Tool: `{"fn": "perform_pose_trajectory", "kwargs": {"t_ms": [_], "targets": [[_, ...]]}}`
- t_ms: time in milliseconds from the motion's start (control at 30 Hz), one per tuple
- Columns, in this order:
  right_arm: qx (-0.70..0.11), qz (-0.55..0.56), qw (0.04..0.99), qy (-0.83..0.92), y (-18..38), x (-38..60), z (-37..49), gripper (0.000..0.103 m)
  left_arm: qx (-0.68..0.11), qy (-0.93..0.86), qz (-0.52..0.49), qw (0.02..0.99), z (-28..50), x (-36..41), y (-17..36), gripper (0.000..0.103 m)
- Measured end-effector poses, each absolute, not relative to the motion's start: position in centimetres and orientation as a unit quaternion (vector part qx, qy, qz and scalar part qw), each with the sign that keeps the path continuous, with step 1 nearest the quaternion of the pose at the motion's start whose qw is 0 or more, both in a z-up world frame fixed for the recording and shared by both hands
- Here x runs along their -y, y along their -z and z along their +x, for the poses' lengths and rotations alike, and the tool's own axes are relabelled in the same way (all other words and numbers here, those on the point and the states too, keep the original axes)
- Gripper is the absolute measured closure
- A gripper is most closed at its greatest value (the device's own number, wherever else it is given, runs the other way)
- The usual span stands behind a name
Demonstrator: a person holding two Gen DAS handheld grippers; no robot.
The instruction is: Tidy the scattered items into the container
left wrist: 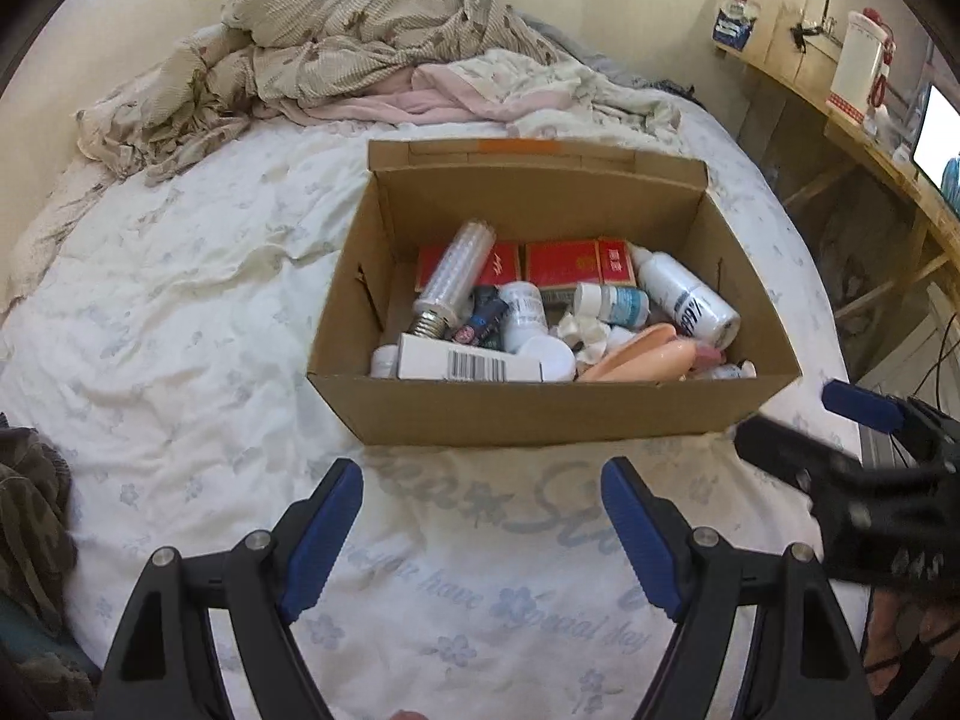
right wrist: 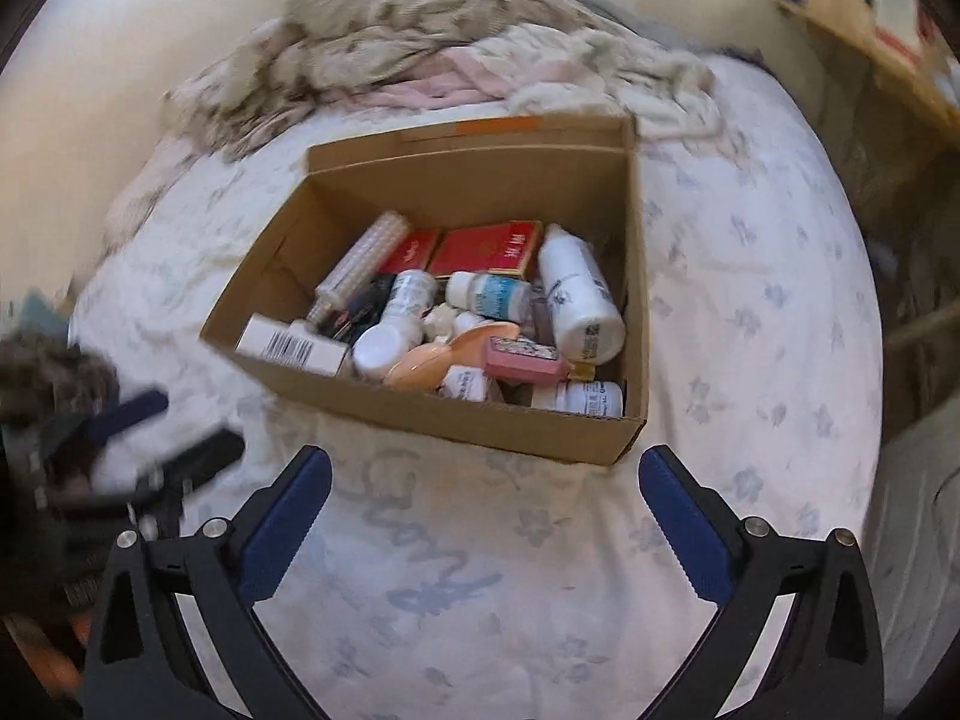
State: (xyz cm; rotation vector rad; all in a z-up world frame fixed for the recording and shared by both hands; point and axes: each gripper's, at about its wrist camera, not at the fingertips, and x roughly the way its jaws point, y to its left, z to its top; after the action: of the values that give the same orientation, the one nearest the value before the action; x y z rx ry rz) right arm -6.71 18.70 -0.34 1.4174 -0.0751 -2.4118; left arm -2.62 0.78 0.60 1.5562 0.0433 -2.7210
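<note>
The bed with the white flower-print sheet carries the open brown cardboard box, its long axis crosswise, directly ahead of both units — scattered items already inside. Left hand-held gripper and right hand-held gripper: jaws spread, empty, about equally near.

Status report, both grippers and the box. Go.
Left gripper open, empty. Right gripper open, empty. Cardboard box on bed sheet, full of bottles and packets. Nothing loose seen on sheet, nothing blocking.

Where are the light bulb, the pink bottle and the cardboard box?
light bulb point(left wrist: 459, 273), left wrist view, ribbed body.
pink bottle point(right wrist: 522, 360), right wrist view, flat side.
cardboard box point(left wrist: 540, 414), left wrist view, near outer wall.
</note>
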Motion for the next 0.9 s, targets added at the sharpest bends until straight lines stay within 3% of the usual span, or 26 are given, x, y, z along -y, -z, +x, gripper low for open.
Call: {"fn": "perform_pose_trajectory", "kwargs": {"t_ms": [400,900], "targets": [[-0.025,0.486,0.151,0.861,0.1,-17.3,-7.0,0.0,0.035,0.877,0.479,0.01,-2.1,-2.5,-0.9,0.021],[-0.019,0.49,0.164,0.856,0.2,-16.8,-6.6,0.0,0.006,0.875,0.483,0.037,-2.6,-0.6,-0.8,0.021]]}}
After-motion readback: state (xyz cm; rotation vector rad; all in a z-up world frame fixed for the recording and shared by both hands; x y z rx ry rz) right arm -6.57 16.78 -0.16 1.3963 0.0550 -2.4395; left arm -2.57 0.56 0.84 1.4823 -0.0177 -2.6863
